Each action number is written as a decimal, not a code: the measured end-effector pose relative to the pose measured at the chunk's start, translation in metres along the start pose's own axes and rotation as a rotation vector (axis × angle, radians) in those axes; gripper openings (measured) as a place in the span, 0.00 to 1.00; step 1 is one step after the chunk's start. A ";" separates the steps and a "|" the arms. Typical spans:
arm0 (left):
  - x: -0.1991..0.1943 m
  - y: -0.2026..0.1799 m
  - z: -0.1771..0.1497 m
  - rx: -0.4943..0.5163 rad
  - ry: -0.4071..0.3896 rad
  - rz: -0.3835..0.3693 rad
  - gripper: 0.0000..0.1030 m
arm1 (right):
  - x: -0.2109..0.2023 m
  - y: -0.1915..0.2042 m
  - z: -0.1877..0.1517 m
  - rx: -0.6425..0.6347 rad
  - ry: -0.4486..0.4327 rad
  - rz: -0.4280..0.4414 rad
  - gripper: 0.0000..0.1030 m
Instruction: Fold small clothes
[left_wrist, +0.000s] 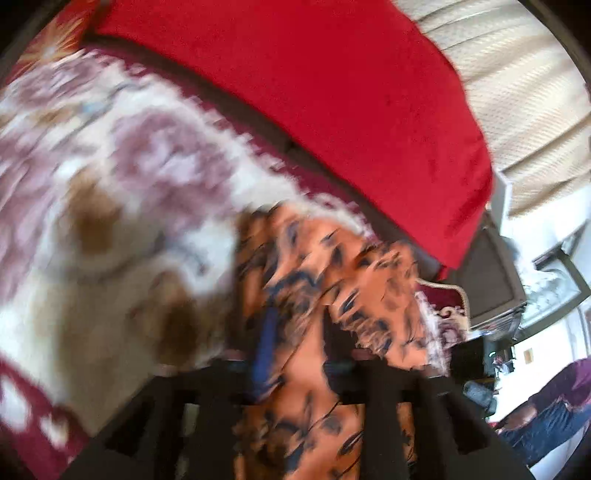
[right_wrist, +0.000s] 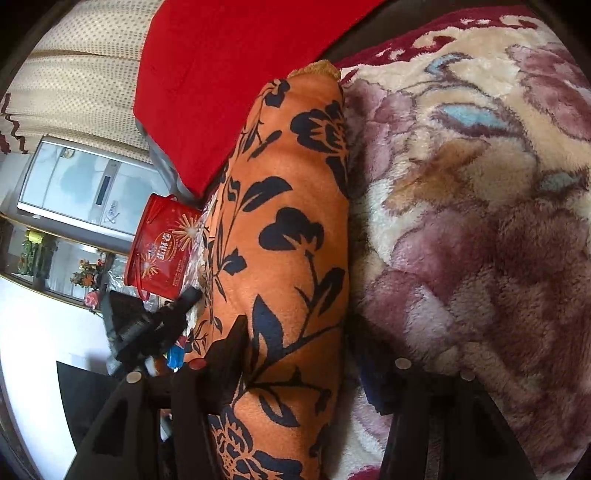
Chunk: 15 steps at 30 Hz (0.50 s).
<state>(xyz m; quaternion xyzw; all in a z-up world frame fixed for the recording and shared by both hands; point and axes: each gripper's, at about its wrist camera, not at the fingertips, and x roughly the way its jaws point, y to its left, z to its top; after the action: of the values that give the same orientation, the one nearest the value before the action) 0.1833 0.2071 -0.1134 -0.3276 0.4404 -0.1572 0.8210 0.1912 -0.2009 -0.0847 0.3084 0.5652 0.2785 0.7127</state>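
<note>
The right claw (right_wrist: 295, 362) straddles the orange cloth with black flowers (right_wrist: 288, 229), one dark finger (right_wrist: 225, 365) on its left flank and the other on its right, low against the blanket; the fingers stand apart with the folded cloth between them, and whether they press on it cannot be told. The cloth lies as a long rolled fold running away from the claw across a plush floral blanket (right_wrist: 480, 221) in cream and mauve. To its left sit a red printed bag (right_wrist: 162, 247) and a red cover (right_wrist: 229, 74).

In the blurred left wrist view, the left claw (left_wrist: 299, 354) also has its jaws parted, with the orange cloth (left_wrist: 332, 280) bunched between and ahead of them; grip or no grip is unclear. The blanket (left_wrist: 110, 184) spreads left, the red cover (left_wrist: 332, 103) beyond.
</note>
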 end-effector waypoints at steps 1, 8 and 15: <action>0.005 -0.004 0.010 0.010 -0.016 0.013 0.42 | 0.000 0.000 0.000 -0.001 0.001 -0.001 0.55; 0.068 0.026 0.050 -0.126 0.101 0.035 0.08 | -0.001 -0.002 0.002 0.004 0.009 0.013 0.55; 0.015 -0.001 0.022 -0.025 0.025 0.006 0.34 | -0.002 -0.005 0.004 0.011 0.013 0.038 0.59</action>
<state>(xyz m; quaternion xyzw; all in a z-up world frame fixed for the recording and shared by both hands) 0.2101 0.2074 -0.1133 -0.3343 0.4535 -0.1532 0.8118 0.1951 -0.2057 -0.0866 0.3213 0.5653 0.2909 0.7019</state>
